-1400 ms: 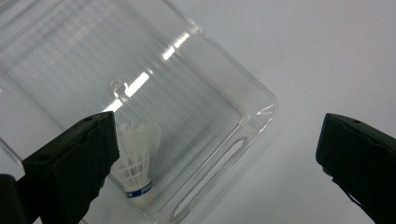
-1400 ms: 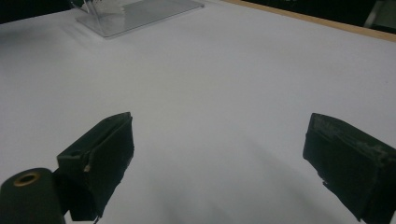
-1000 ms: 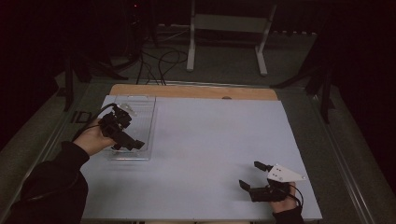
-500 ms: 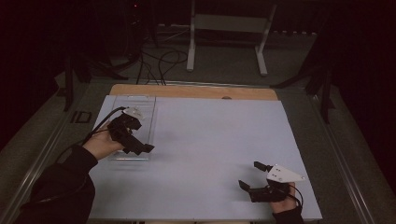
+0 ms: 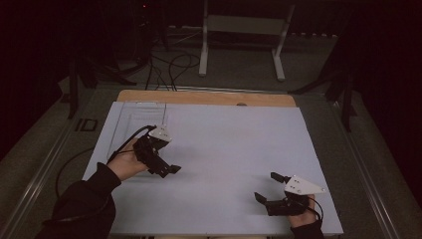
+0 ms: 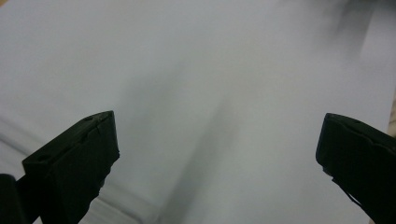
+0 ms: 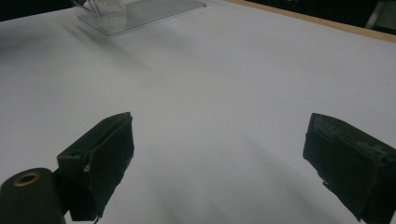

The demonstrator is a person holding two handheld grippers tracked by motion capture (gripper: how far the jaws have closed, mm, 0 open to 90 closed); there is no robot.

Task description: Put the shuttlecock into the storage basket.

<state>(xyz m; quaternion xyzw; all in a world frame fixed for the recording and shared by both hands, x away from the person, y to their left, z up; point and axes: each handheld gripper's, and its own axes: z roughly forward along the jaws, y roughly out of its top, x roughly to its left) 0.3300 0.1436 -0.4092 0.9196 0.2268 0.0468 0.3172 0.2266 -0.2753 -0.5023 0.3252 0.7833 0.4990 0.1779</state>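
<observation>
High view: left gripper (image 5: 166, 168) beside clear tray (image 5: 130, 130) (jaws open, empty); right gripper (image 5: 271, 186) likewise, on the worktop (image 5: 224, 144).

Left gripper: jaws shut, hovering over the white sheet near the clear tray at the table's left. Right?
Not quite. The left gripper has its jaws wide open, with bare white sheet between them, as the left gripper view shows. The rest holds: it is near the clear tray at the left.

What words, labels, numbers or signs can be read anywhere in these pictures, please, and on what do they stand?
None: no readable text shows on the white table sheet, the clear plastic tray, the left tongs or the right tongs.
</observation>
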